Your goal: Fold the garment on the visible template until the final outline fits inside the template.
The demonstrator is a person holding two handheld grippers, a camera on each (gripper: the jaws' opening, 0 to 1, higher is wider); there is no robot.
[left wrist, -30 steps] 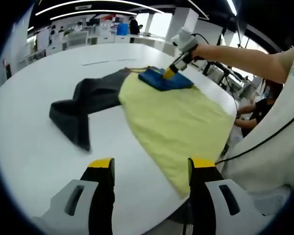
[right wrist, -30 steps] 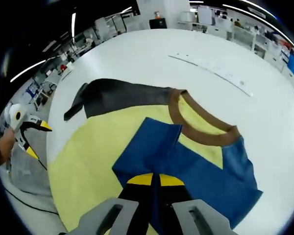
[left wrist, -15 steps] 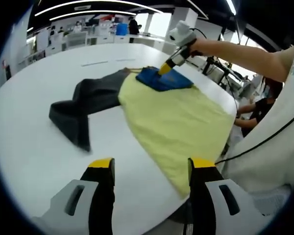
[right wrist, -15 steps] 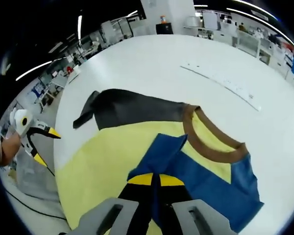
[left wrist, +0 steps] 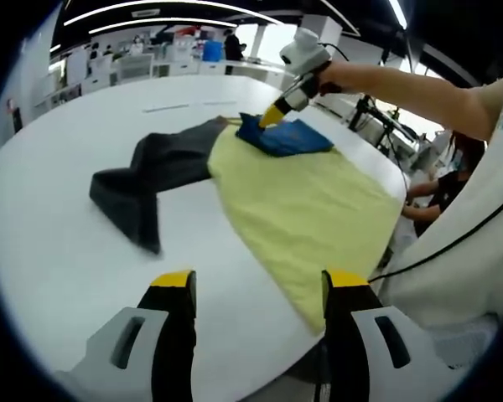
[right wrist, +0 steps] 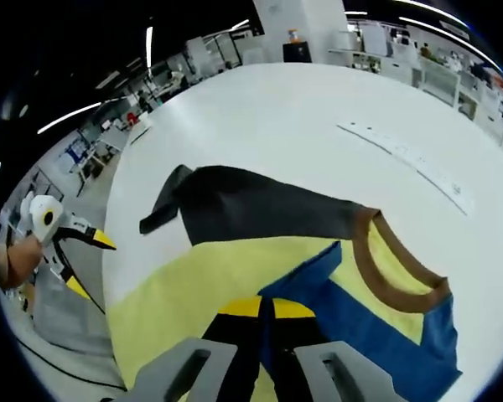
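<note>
Garment (left wrist: 302, 201) lay spread on the white counter (left wrist: 59, 251), yellow body toward you, dark sleeve (right wrist: 235, 205) stretched out sideways. Your right hand-held gripper (right wrist: 264, 308) was pinched tight on the blue sleeve (right wrist: 377, 322). Your left hand-held gripper (left wrist: 258, 280) hung wide apart near the hem, gripping nothing.

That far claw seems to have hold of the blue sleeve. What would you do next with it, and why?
Probably carry it further across the yellow body and lay it flat. The right gripper is shut on the blue sleeve, already folded inward, while the dark sleeve sprawls on the white table and the left gripper waits open.
</note>
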